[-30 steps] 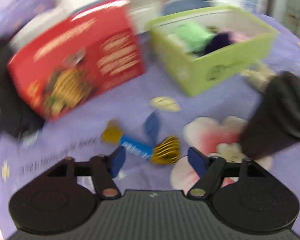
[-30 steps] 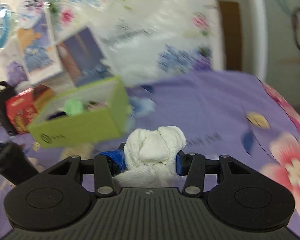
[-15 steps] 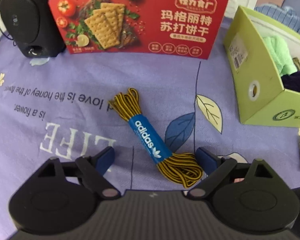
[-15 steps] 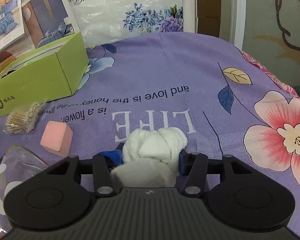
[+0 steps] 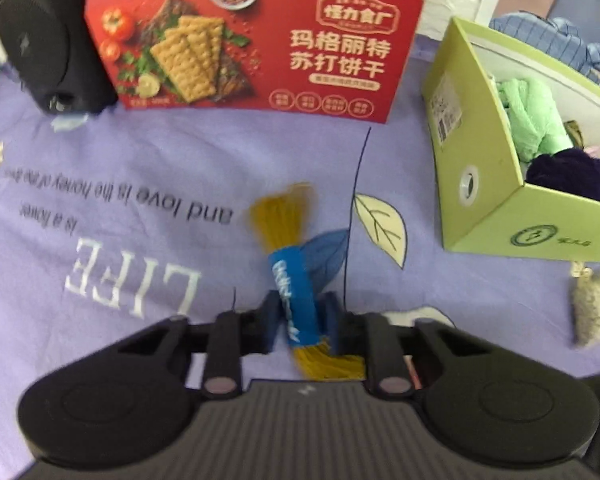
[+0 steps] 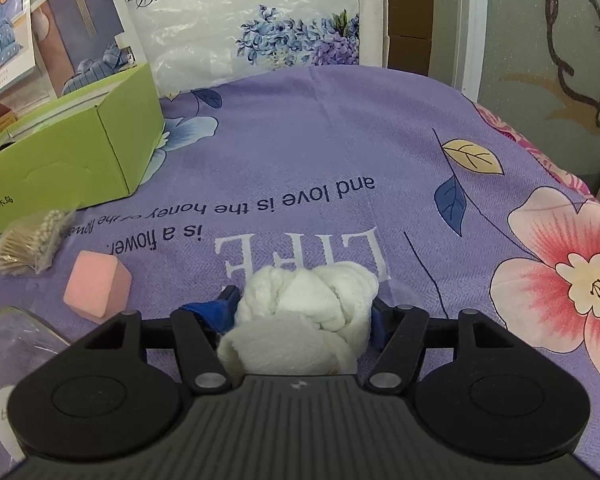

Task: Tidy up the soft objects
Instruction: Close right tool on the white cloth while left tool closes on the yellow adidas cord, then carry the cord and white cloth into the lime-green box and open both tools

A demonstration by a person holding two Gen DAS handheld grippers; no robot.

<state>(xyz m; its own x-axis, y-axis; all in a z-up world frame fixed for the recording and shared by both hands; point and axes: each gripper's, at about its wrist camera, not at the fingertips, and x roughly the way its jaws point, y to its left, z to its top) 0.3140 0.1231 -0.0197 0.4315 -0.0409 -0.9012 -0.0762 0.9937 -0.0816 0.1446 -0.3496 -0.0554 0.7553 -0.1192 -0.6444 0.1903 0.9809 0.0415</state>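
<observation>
Left hand-held gripper (image 5: 299, 322): clamped together on the bundle of yellow shoelaces (image 5: 290, 276), pads pinching the blue paper band at the bundle's middle, one yellow loop fanning out ahead of the fingers and the other tucked back under them. Gripped at the band probably because that is the one firm spot on a floppy bundle (ends blurred, so likely already off the purple sheet (image 5: 120, 168), though hard to be sure). Ahead and left: a black speaker (image 5: 40, 40). Straight ahead: a red cracker box (image 5: 256, 44), upright. Ahead and right: the green box (image 5: 496, 184), open-topped, with a green cloth (image 5: 532, 116) and a dark purple ball of yarn (image 5: 572, 172) already inside, so presumably the place for soft things. Nothing between bundle and box; only its near wall to clear.

Right hand-held gripper (image 6: 304, 312): jaws just widened, now slack around the knotted white cloth (image 6: 300, 320), which sits between them on the sheet; left pad looks clear of it, right pad at most brushing. Reads as a release onto the bed, not into the box. Left of it: a pink foam cube (image 6: 98, 290) nearby, a bag of cotton swabs (image 6: 30, 246) beyond, a glass rim (image 6: 16, 324) at the near-left edge. To the right, bare sheet.
</observation>
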